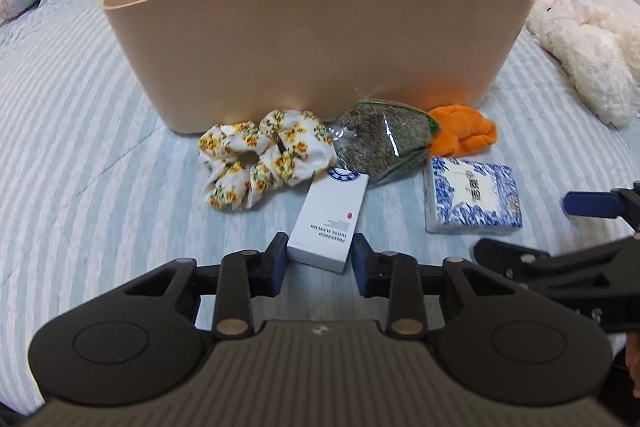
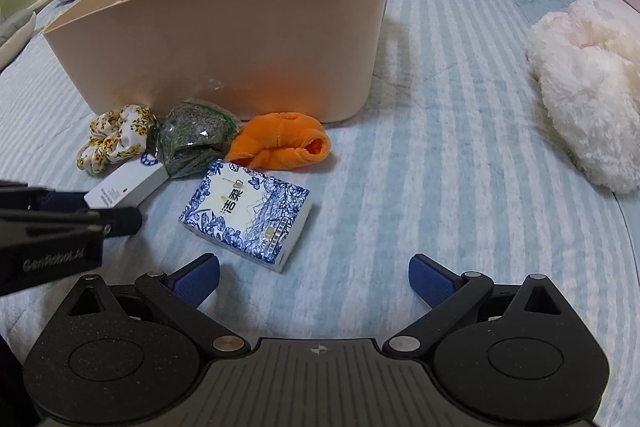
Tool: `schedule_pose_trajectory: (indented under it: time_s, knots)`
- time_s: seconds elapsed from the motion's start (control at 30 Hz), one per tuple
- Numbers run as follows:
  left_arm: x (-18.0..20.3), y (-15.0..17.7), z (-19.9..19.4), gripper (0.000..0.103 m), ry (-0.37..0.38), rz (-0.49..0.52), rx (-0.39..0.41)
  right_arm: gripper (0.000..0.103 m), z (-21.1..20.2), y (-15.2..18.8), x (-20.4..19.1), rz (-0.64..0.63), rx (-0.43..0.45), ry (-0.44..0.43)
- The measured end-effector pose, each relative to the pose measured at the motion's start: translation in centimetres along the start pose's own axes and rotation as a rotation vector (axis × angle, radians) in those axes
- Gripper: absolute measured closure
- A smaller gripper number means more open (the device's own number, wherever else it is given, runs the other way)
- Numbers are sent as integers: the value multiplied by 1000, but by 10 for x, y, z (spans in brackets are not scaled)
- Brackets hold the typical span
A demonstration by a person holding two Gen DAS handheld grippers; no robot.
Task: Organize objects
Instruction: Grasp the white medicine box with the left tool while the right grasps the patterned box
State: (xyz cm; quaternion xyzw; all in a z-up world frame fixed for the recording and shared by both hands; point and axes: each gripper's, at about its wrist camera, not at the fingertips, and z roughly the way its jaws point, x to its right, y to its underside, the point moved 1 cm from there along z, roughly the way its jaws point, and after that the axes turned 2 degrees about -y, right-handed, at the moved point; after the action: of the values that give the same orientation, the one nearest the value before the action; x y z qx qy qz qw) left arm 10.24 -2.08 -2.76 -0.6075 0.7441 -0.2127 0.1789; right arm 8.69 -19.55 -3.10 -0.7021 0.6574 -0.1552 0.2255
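White hotel-supplies box (image 1: 329,221) lies on the striped bedspread (image 1: 100,155) before the beige bin (image 1: 300,39); left wrist view: your left gripper (image 1: 319,254) brackets its near end, pads just beside it, contact unclear. Right wrist view: your right gripper (image 2: 314,279) gapes wide, nothing between its fingers, near the blue-patterned tissue pack (image 2: 248,213).

Left gripper (image 1: 319,259) jaws flank the white box (image 1: 328,223) on the bed (image 1: 100,147).

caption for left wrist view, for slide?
Left gripper straddles the white box on the striped bedspread, beige bin behind.
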Motion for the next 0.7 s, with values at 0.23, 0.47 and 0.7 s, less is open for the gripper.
schedule_pose_trajectory:
  time_s: [0.23, 0.47, 0.7]
  knots:
    - [-14, 18, -16, 69, -31, -23, -5, 0, -3, 3, -7, 3, 6, -15]
    - [-25, 17, 1, 53, -50, -37, 1, 0, -2, 5, -23, -19, 22, -15]
    - [-39, 9, 10, 48, -15, -79, 30, 0, 13, 0, -34, -30, 33, -5]
